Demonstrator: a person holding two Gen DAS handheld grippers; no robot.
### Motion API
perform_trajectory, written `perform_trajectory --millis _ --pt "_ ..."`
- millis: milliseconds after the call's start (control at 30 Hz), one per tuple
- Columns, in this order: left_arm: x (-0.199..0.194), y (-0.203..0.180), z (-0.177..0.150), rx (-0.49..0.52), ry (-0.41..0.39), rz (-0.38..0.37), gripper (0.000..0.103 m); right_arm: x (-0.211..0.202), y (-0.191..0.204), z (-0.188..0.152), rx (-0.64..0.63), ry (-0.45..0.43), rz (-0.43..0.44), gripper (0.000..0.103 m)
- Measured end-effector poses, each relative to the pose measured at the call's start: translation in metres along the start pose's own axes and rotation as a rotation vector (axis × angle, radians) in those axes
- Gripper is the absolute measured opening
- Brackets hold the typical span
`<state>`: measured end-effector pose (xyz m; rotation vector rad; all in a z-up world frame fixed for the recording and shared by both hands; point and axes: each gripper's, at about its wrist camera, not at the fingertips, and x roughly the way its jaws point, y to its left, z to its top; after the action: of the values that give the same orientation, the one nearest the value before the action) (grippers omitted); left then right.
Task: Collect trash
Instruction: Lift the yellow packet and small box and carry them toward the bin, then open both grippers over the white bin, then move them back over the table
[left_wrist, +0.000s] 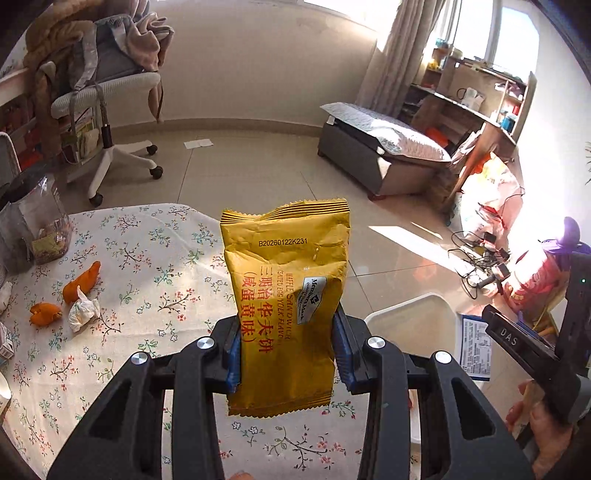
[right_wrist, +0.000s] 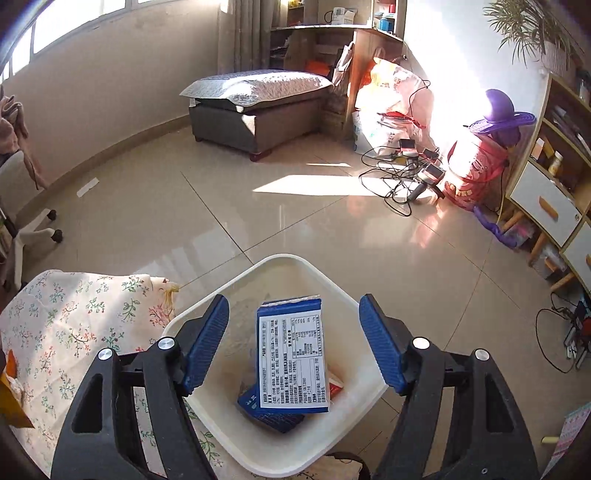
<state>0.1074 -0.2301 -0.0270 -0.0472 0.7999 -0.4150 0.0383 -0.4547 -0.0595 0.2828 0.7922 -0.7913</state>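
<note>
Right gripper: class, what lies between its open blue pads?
In the right wrist view, the right gripper frames a blue packet inside the white bin, touching neither pad.

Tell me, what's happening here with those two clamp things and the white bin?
A person is clearing trash off a flowered table with a hand-held gripper in each hand. The left gripper is clamped on a yellow snack packet, held upright above the table. The right gripper is open and empty over the white bin; a blue packet is already in the bin, beneath the open jaws. Orange peels and a crumpled tissue are still on the table.
</note>
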Motion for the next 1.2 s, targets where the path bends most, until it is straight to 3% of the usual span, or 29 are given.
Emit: perform_trajectory --millis 33,100,133,433,667,900,967,1200 --pt "0.005 -0.010 0.001 0.008 0.009 -0.020 0.039 0.001 -0.006 0.001 0.005 -0.010 -0.028 0.080" --pt "0.016 -0.029 0.001 0.016 0.027 -0.056 0.039 0.003 -0.018 0.004 0.018 -0.038 -0.092 0.095" --pt "0.021 -0.038 0.001 0.018 0.037 -0.074 0.039 0.002 -0.023 0.006 0.030 -0.054 -0.123 0.096" --pt "0.059 -0.099 -0.007 -0.026 0.177 -0.251 0.040 -0.004 -0.062 0.018 0.159 -0.107 -0.186 0.096" --pt "0.074 -0.116 -0.007 -0.058 0.273 -0.349 0.061 -0.011 -0.081 0.022 0.251 -0.147 -0.194 0.096" --pt "0.062 -0.093 -0.006 -0.066 0.244 -0.304 0.079 -0.016 -0.059 0.021 0.194 -0.156 -0.162 0.096" --pt "0.060 -0.084 -0.005 -0.082 0.241 -0.292 0.080 -0.018 -0.053 0.020 0.180 -0.157 -0.146 0.096" --pt "0.038 -0.035 -0.004 -0.086 0.150 -0.113 0.080 -0.022 -0.005 0.005 0.049 -0.134 -0.065 0.096"
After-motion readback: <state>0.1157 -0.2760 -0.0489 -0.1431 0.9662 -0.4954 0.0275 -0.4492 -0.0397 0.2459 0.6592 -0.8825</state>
